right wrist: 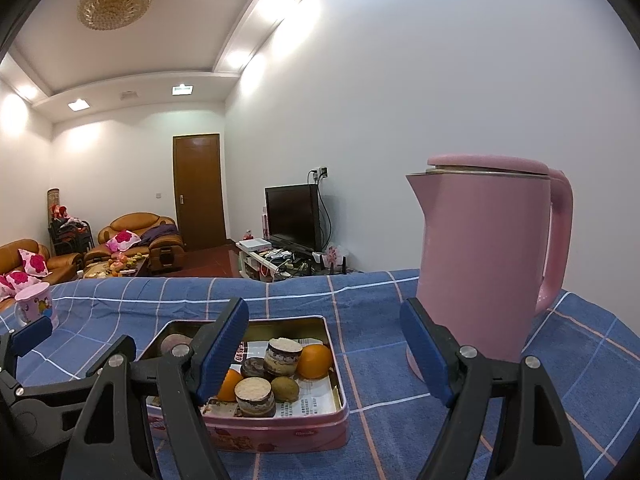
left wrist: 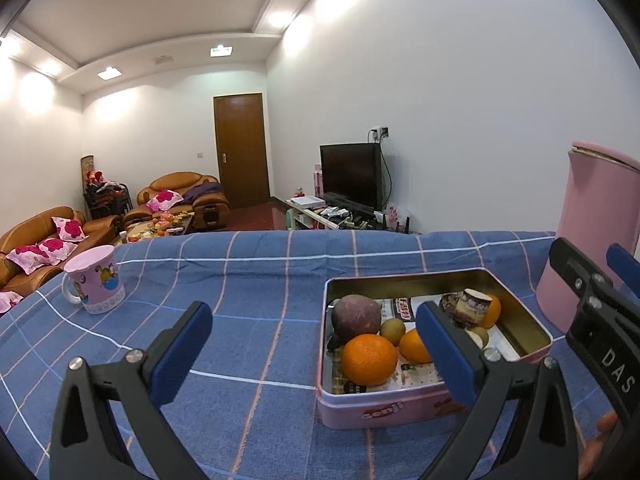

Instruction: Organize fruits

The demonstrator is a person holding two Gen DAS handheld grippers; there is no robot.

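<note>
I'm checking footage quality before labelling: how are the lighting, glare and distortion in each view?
Left wrist view: strong fisheye bend, dark corner vignette, ceiling spotlights blown out on the wall, while the tin of fruit is evenly lit and sharp. Right wrist view: same bend, glare patches high on the wall, and the pink kettle shows only soft shadow.

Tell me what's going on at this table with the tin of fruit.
A person holds a hand-held gripper in each hand over a blue checked tablecloth. The left hand-held gripper and the right hand-held gripper are both open and hold nothing. A pink tin contains oranges, kiwis, a purple fruit and small layered cakes. A pink kettle stands beside it, a pink mug farther off.
</note>
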